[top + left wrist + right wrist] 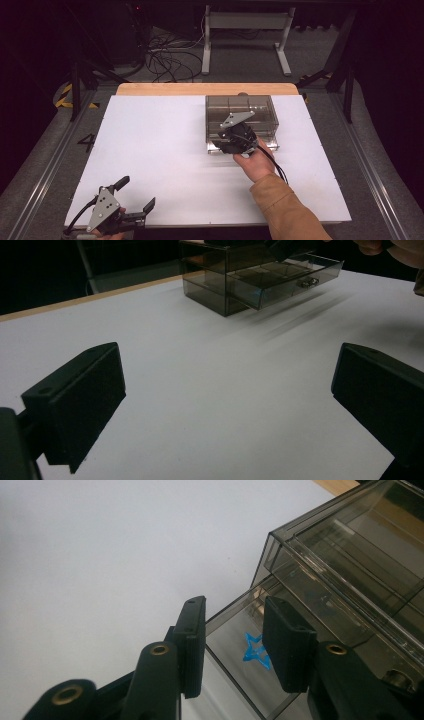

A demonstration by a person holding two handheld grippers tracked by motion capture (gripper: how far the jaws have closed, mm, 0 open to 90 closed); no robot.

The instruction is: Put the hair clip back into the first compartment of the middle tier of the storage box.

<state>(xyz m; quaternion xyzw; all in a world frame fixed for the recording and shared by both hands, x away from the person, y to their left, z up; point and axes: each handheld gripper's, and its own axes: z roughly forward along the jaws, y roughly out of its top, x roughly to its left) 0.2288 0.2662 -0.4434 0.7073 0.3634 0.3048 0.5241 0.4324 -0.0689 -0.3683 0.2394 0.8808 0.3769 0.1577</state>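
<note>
Now the right gripper (232, 645) hangs part-open over a pulled-out drawer (250, 680) – blue star (257, 651) between its jaws – while the left gripper (135, 195) gapes over bare white table (165, 150), cables (167, 57) beyond.

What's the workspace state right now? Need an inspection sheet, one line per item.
Surface: white table top, wooden strip along its far edge.
Job's things: smoky clear drawer box at far right; bottom drawer pulled out; blue star inside it.
Clutter: nothing seen.
Grippers: left tool open, at the near-left edge, holding nothing. Right tool partly open over the drawer's corner; grip on anything cannot be told.
Cables: black cable trailing from the right tool; loose cables on the floor beyond.
Surroundings: dark room, grey desk frame behind, hazard tape at left.
</note>
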